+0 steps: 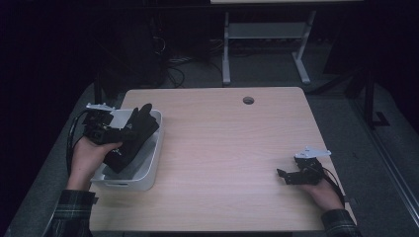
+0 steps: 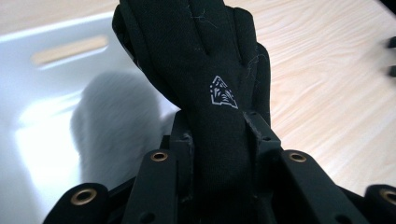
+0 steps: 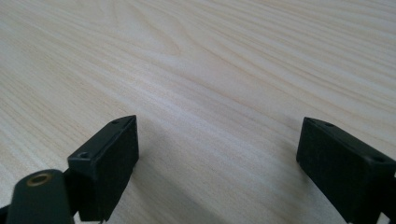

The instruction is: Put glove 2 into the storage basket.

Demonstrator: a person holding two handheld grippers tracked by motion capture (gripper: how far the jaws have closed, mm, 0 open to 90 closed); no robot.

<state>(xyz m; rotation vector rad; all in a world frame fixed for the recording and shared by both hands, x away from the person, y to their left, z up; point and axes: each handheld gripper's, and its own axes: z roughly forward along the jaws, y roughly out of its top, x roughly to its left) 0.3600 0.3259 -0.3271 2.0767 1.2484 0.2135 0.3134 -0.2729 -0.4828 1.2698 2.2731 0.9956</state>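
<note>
On the wood table (image 1: pixel 232 148), far-left edge, sits a white bin (image 1: pixel 150 170), long side running front to back, slot handle in the near wall. Bin's far wall also has a slot, seen in left gripper view (image 2: pixel 70 49). Rest of tabletop is bare wood w/ a round cable hole (image 1: pixel 248 100) near the far edge, centre-right. Black glove (image 1: pixel 131 138) hangs over the bin, cuff end low inside it, fingers up and angled toward the bin's far-right corner. Left gripper view: glove (image 2: pixel 205 70) runs straight up between the two jaws, white arrowhead-type logo (image 2: pixel 223 93) on the back, fingers pointing away from cam, pale bin floor behind it on the left and wood on the right. Left gripper (image 1: pixel 111 134) is pinching the glove around mid-length, jaws pressing both sides of the fabric; hand sits over the bin's left rim, grey plate on top, cable trailing off the table's left side. Right gripper (image 1: pixel 285 176) is well apart, near-right part of the table, resting low on the wood, pointing left. Right gripper view: jaws (image 3: pixel 217 158) spread wide, nothing but bare wood grain between them.
</note>
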